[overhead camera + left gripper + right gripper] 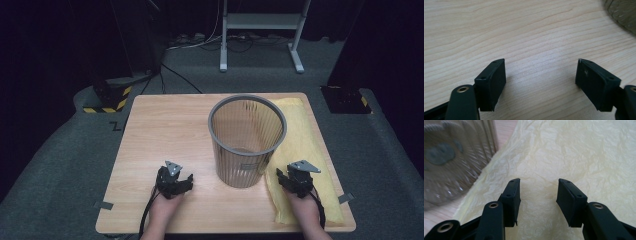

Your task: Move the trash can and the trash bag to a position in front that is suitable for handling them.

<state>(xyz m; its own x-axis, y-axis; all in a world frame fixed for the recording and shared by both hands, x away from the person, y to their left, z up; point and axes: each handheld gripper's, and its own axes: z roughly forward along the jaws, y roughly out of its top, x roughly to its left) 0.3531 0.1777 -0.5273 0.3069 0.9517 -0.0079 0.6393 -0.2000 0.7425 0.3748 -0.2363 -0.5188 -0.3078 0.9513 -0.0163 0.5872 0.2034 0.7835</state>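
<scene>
**Two grippers low on the table, a bin between them**

From the high view we see a wooden table (165, 125) with a grey ribbed wastebasket (247, 142) standing upright near its middle. A yellow sheet of crinkled paper (305, 150) lies flat along the table's right side, its edge touching the basket's base. Our left gripper (186, 179) sits on bare wood to the left of the basket, a little apart from it, held by the left hand (164, 207). Our right gripper (281, 175) rests over the near part of the yellow paper, just beside the basket's base, held by the right hand (306, 212).

In the left gripper view we look along the left gripper (541, 72) at pale wood grain. Its jaws stand wide apart with nothing between them, close over the tabletop (529, 32). A curved bit of the wastebasket (624, 13) shows at the top right corner.

In the right gripper view the right gripper (539, 188) hangs just over the yellow paper (574, 152). Its jaws stand moderately apart and hold nothing; wrinkled paper shows in the gap. The ribbed wall of the wastebasket (451, 162) rises at the left, blurred, with its foot meeting the paper's edge.
</scene>
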